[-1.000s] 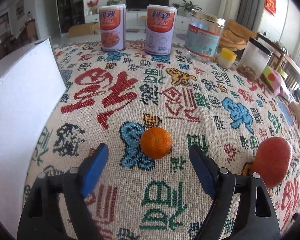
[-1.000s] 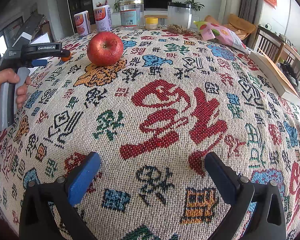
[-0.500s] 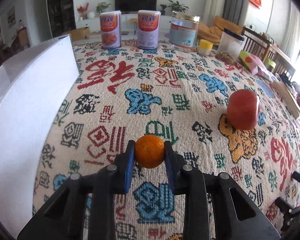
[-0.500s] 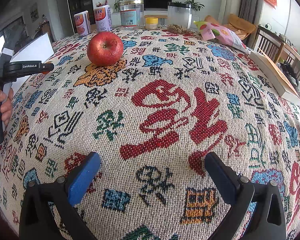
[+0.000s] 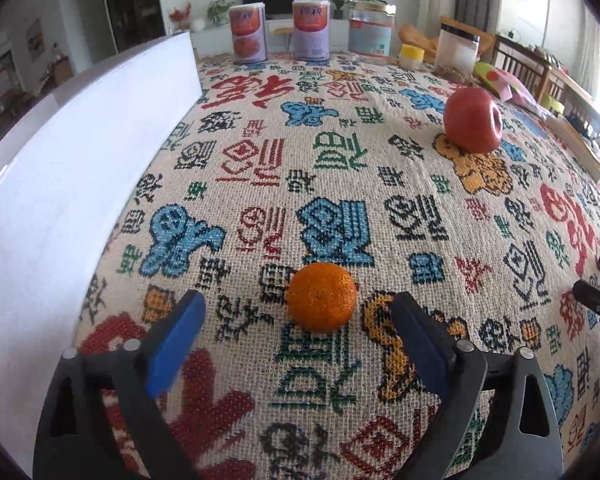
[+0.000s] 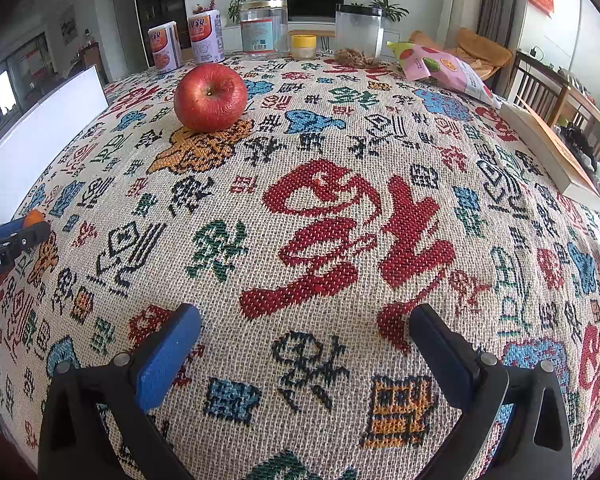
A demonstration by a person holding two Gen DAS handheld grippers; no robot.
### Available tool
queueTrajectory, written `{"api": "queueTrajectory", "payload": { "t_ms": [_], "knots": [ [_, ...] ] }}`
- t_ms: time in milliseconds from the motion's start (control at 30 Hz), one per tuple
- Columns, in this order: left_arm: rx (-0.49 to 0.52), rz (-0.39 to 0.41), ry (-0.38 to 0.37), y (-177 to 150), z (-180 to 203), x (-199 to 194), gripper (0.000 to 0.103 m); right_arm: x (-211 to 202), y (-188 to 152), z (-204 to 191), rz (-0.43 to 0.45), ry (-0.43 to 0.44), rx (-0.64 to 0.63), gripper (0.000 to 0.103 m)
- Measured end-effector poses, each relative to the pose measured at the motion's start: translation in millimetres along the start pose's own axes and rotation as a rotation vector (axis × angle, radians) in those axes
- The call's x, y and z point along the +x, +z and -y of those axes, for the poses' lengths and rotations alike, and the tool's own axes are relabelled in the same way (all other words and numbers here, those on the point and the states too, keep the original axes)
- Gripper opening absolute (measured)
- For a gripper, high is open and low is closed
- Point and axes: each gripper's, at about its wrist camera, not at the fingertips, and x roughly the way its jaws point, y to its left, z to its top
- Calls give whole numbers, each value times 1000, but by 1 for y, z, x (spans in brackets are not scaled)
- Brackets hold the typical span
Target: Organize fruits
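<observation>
A small orange (image 5: 321, 297) lies on the patterned tablecloth (image 5: 340, 184), just ahead of my left gripper (image 5: 298, 318). The left jaws are opening and stand wide, and neither blue pad touches the orange. A red apple (image 5: 473, 120) sits farther off to the right in the left wrist view; in the right wrist view the apple (image 6: 210, 97) is at upper left. My right gripper (image 6: 306, 330) hangs open over bare cloth with nothing between its pads. The left gripper (image 6: 16, 236) shows at the left edge of the right wrist view, a sliver of orange beside it.
A white box (image 5: 60, 168) stands along the table's left side. At the far edge are two cans (image 5: 278, 32), a glass jar (image 5: 370, 30), a yellow-lidded pot (image 5: 412, 56), a clear canister (image 5: 458, 54) and a snack bag (image 6: 440, 68). A book (image 6: 552, 152) lies at right.
The left gripper closed on the orange, carried it back toward the near edge beside the white box, then spread its jaws and left it on the cloth. The right gripper stayed still.
</observation>
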Motion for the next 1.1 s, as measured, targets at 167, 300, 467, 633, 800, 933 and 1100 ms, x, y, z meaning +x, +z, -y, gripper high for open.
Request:
{"api": "queueTrajectory", "payload": {
  "t_ms": [167, 300, 467, 633, 800, 933, 1100],
  "knots": [
    [-15, -7, -7, -1, -1, 2, 103, 0, 0, 0, 0, 0, 0, 103],
    [-19, -8, -12, 0, -3, 4, 103, 0, 1, 1, 0, 0, 0, 103],
    [-21, -9, -16, 1, -2, 4, 103, 0, 3, 1, 1, 12, 17, 103],
    [-20, -9, -16, 1, -2, 4, 103, 2, 46, -6, 58, 223, 173, 103],
    [-21, -9, -16, 1, -2, 4, 103, 25, 133, -38, 114, 263, 150, 103],
    [-21, -9, -16, 1, -1, 4, 103, 72, 189, -65, -65, 222, 32, 102],
    [-21, -10, -17, 1, -1, 4, 103, 87, 174, -63, -229, 287, 10, 71]
  ]
}}
